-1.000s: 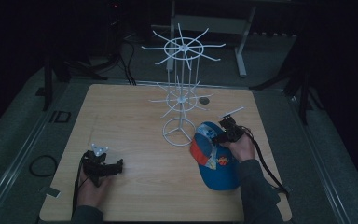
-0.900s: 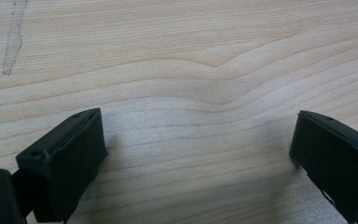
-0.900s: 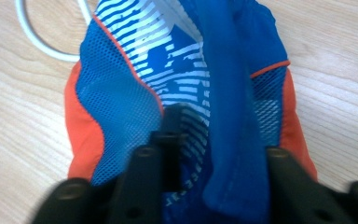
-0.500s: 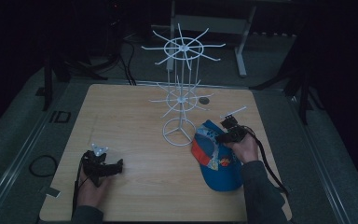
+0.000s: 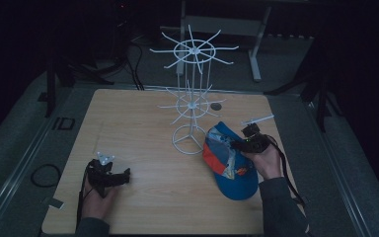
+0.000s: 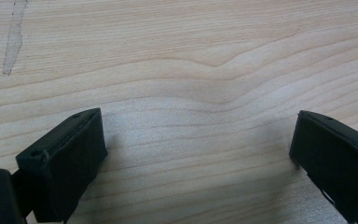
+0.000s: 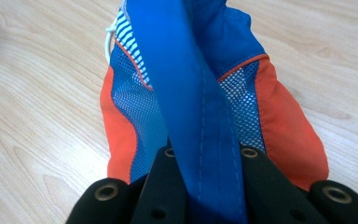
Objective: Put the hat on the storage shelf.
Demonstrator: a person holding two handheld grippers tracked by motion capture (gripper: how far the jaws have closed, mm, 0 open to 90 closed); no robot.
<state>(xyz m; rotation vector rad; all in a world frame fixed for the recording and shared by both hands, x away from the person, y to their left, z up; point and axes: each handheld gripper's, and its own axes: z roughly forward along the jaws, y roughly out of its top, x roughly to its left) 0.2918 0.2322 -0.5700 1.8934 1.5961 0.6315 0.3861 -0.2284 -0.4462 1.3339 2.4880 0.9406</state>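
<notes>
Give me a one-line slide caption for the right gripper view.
Right tool clamped on a blue fabric fold of the blue-and-orange mesh cap above the wooden table.

Your right gripper (image 7: 204,186) jaws hide part of blue cap (image 7: 191,93). Small dark thing (image 5: 216,106) on worktop too tiny to tell.

The middle of the light wooden surface (image 5: 143,123) is blocked by a white wire display stand with spoke arms (image 5: 191,106). Just beside its round base, at the right, a blue and orange mesh cap (image 5: 229,163) is found. Bare wood is seen left of the stand and along the near edge, where free passage is given.
</notes>
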